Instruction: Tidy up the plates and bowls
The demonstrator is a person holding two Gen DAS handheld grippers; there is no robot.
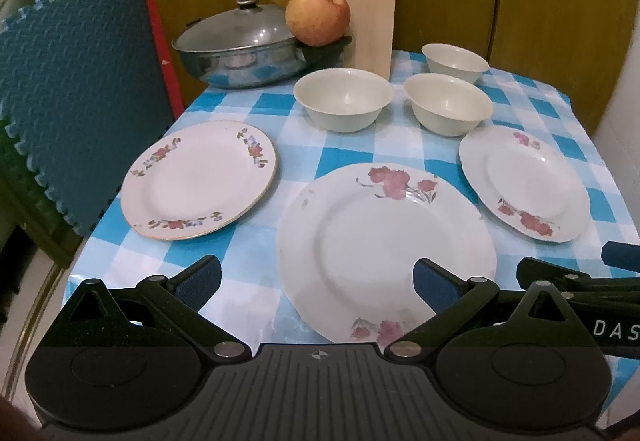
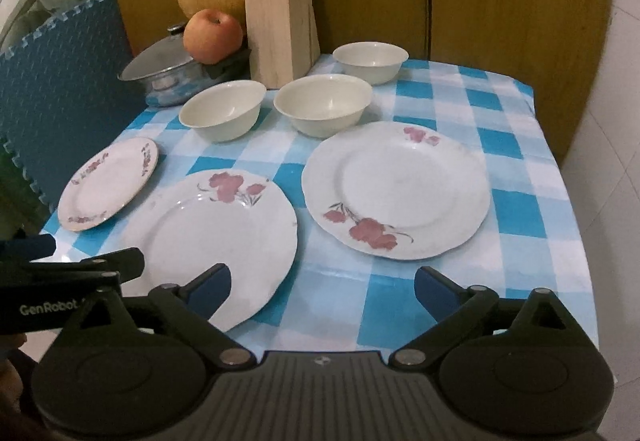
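White china all loose on cloth point(image 1: 256, 113): 3 plates, 3 bowls beyond. Left gripper point(image 1: 316, 283) wide over big plate point(image 1: 384, 249); right gripper point(image 2: 322, 291) wide, empty. Nothing stacked yet.

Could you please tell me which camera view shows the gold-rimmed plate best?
The left wrist view: the gold-rimmed plate lies whole, rim flowers clear. The right wrist view shows that plate whole too, but squeezed and foreshortened at the left edge.
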